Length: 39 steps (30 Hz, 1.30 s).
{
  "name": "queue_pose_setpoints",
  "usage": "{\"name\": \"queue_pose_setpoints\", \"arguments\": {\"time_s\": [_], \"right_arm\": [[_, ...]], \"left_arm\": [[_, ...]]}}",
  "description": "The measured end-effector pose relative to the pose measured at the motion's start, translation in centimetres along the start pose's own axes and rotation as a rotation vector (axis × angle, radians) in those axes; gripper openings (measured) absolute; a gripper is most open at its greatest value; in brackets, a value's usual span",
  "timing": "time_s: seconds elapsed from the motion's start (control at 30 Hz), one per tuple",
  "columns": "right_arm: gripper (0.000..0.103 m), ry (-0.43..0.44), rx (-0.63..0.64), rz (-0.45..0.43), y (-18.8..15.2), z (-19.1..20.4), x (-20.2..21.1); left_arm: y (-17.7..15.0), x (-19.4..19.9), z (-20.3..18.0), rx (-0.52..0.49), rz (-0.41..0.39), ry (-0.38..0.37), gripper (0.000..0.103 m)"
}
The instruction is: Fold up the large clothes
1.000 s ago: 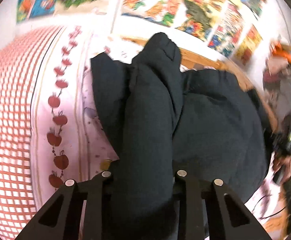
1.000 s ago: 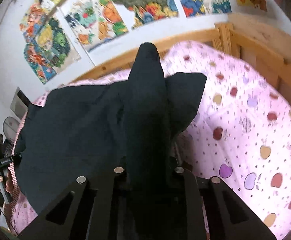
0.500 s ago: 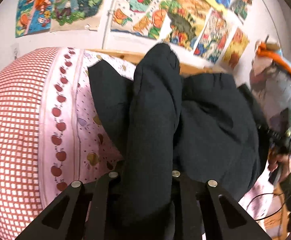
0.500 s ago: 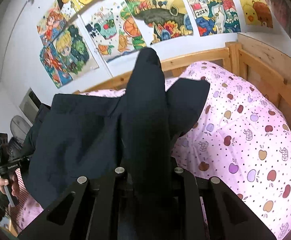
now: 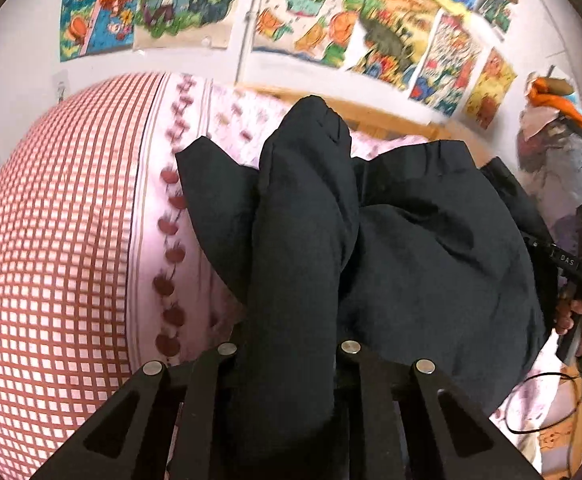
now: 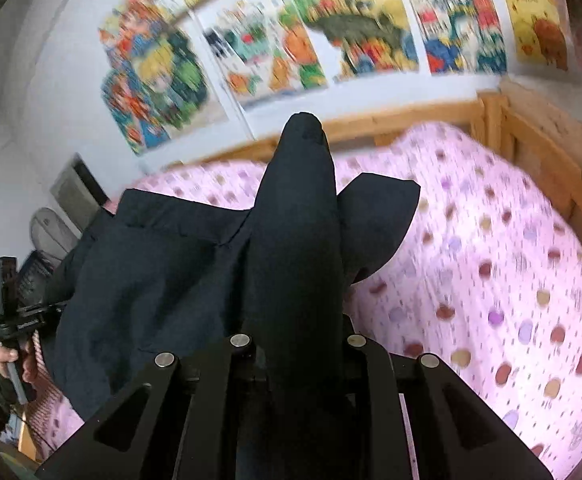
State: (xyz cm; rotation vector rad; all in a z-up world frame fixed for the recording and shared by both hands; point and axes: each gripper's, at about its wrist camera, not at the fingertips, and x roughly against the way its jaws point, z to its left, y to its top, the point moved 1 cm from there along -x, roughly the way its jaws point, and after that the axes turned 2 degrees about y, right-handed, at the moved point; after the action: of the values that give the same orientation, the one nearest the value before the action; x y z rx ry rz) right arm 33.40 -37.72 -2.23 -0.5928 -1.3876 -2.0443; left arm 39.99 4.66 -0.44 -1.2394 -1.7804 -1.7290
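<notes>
Mid-fold, carry phase by my read: left gripper point(image 5: 291, 360) has its jaws clamped on a bunched edge of the dark garment point(image 5: 431, 248), the fabric running up to 12 o'clock and the body sagging toward 3 o'clock over the pink bedspread point(image 5: 151, 240). Right gripper point(image 6: 295, 344) is likewise pinched on another edge, body hanging to 9 o'clock, spotted quilt point(image 6: 491, 280) at 3 o'clock. Next move likely needs both edges level and taut, then laid flat on the bed.

Wooden bed point(image 6: 539, 128), pink spotted quilt point(image 6: 491, 280), dark garment point(image 6: 151, 280) draped over it
</notes>
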Motion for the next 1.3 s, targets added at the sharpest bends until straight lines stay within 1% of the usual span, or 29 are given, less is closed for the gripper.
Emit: {"name": "queue_pose_setpoints", "arguments": {"time_s": [0.03, 0.07, 0.13, 0.17, 0.2, 0.23, 0.27, 0.3, 0.33, 0.4, 0.43, 0.47, 0.5, 0.53, 0.57, 0.63, 0.7, 0.77, 0.87, 0.97, 1.03, 1.13, 1.17, 1.3], "right_arm": [[0.015, -0.028, 0.004, 0.006, -0.4, -0.1, -0.4], [0.017, -0.048, 0.007, 0.009, -0.5, -0.2, -0.7], [0.019, -0.069, -0.001, 0.010, -0.6, -0.3, -0.8], [0.023, -0.084, -0.005, 0.015, -0.5, -0.2, -0.8], [0.033, -0.098, -0.010, 0.024, -0.5, -0.2, -0.9], [0.040, -0.107, -0.019, 0.037, -0.5, -0.2, -1.1], [0.060, -0.114, -0.028, 0.049, -0.6, -0.2, -1.3], [0.071, -0.125, -0.035, 0.053, -0.7, -0.1, -1.5], [0.072, -0.145, -0.039, 0.057, -0.9, 0.0, -1.7], [0.075, -0.189, -0.027, 0.052, -1.3, 0.3, -1.9], [0.076, -0.196, -0.018, 0.037, -1.5, 0.4, -1.9], [0.082, -0.199, -0.016, 0.028, -1.7, 0.6, -1.8], [0.090, -0.197, -0.014, 0.023, -1.7, 0.6, -1.7], [0.092, -0.179, -0.010, 0.018, -1.8, 0.8, -1.5], [0.092, -0.169, -0.007, 0.013, -1.9, 0.8, -1.3], [0.095, -0.161, -0.002, -0.001, -1.9, 0.8, -0.7], [0.101, -0.161, -0.002, -0.023, -2.2, 0.8, 0.0], [0.101, -0.163, 0.007, -0.048, -2.6, 0.9, 1.0], [0.101, -0.166, 0.022, -0.078, -3.0, 1.2, 2.2], [0.101, -0.164, 0.033, -0.114, -3.4, 1.9, 3.8], [0.101, -0.139, 0.036, -0.145, -4.0, 2.6, 5.0], [0.101, -0.091, 0.060, -0.204, -5.1, 3.9, 6.8], [0.101, -0.088, 0.070, -0.217, -5.4, 4.3, 7.2], [0.101, -0.099, 0.125, -0.272, -6.5, 6.6, 8.9]], "left_arm": [[-0.1, -0.3, 0.1, -0.005, 0.002, 0.010, 0.018], [-0.2, -0.6, 0.1, -0.013, 0.006, 0.018, 0.018], [0.0, -0.8, 0.3, -0.021, 0.015, 0.017, 0.022], [0.1, -0.8, 0.5, -0.018, 0.023, 0.012, 0.023], [0.2, -0.9, 0.7, -0.009, 0.026, 0.008, 0.027], [0.2, -1.0, 0.8, 0.005, 0.029, 0.002, 0.031], [0.1, -1.2, 1.2, 0.018, 0.035, 0.000, 0.034], [-0.2, -1.4, 1.7, 0.029, 0.042, 0.004, 0.042], [-0.3, -1.6, 2.1, 0.045, 0.060, 0.013, 0.059], [-0.6, -1.2, 2.8, 0.071, 0.073, 0.056, 0.080], [-0.8, -0.7, 3.0, 0.087, 0.063, 0.069, 0.082], [-0.8, -0.2, 3.1, 0.102, 0.058, 0.079, 0.084], [-0.9, 0.1, 3.3, 0.115, 0.054, 0.098, 0.092], [-0.9, 0.7, 3.3, 0.137, 0.034, 0.129, 0.100], [-1.0, 1.4, 3.3, 0.157, 0.000, 0.155, 0.102], [-1.3, 2.6, 2.9, 0.183, -0.052, 0.179, 0.103], [-1.4, 3.7, 2.1, 0.195, -0.093, 0.171, 0.103], [-1.7, 4.9, 1.3, 0.197, -0.136, 0.182, 0.103], [-2.2, 6.1, -0.5, 0.174, -0.169, 0.229, 0.103], [-2.4, 6.9, -2.3, 0.154, -0.194, 0.236, 0.103], [-2.6, 7.5, -3.4, 0.138, -0.214, 0.230, 0.103], [-3.6, 9.1, -5.3, 0.085, -0.299, 0.229, 0.103], [-4.0, 9.6, -5.9, 0.068, -0.325, 0.233, 0.103], [-5.4, 11.1, -7.6, 0.031, -0.369, 0.269, 0.103]]}}
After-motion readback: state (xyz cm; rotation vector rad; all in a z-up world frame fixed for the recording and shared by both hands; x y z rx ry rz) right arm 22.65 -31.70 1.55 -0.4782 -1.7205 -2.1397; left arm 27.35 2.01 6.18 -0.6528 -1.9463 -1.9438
